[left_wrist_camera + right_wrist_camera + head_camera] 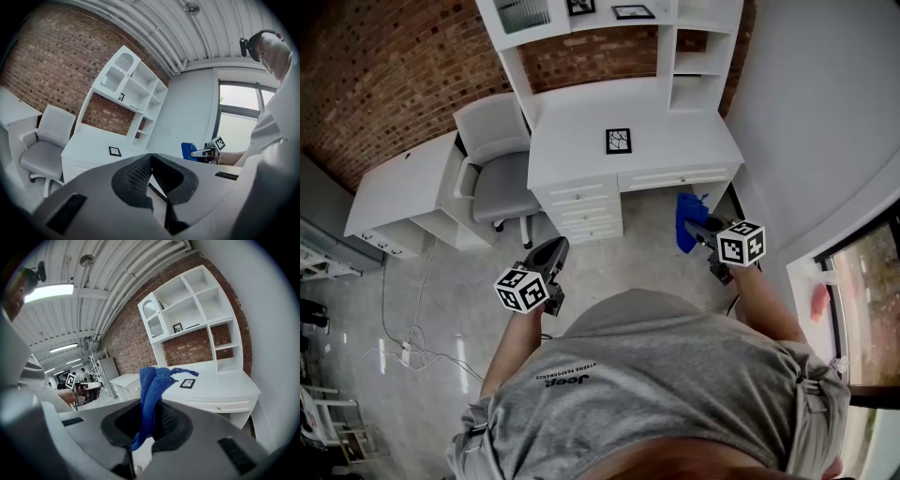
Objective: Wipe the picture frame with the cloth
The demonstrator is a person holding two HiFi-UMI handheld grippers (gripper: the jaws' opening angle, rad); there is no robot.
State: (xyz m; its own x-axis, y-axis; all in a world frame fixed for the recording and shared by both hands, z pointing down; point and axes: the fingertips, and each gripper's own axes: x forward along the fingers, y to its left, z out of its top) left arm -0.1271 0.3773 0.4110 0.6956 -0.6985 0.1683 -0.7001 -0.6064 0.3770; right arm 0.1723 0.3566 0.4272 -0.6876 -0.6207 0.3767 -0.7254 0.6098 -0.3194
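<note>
- Office chair (497,173): grey, far left, just beside the white desk (684,141).
- Left gripper (150,164): jaws pressed together with nothing between them, held near the person over the floor, well apart from the desk.
- Picture frame (618,141): black, lying flat on the desk top, far from both grippers and untouched.
- Cloth (152,385): blue, bunched, standing up out of the right jaws.
- Right gripper (145,420): jaws clamped on the cloth, near the desk's right front corner.
</note>
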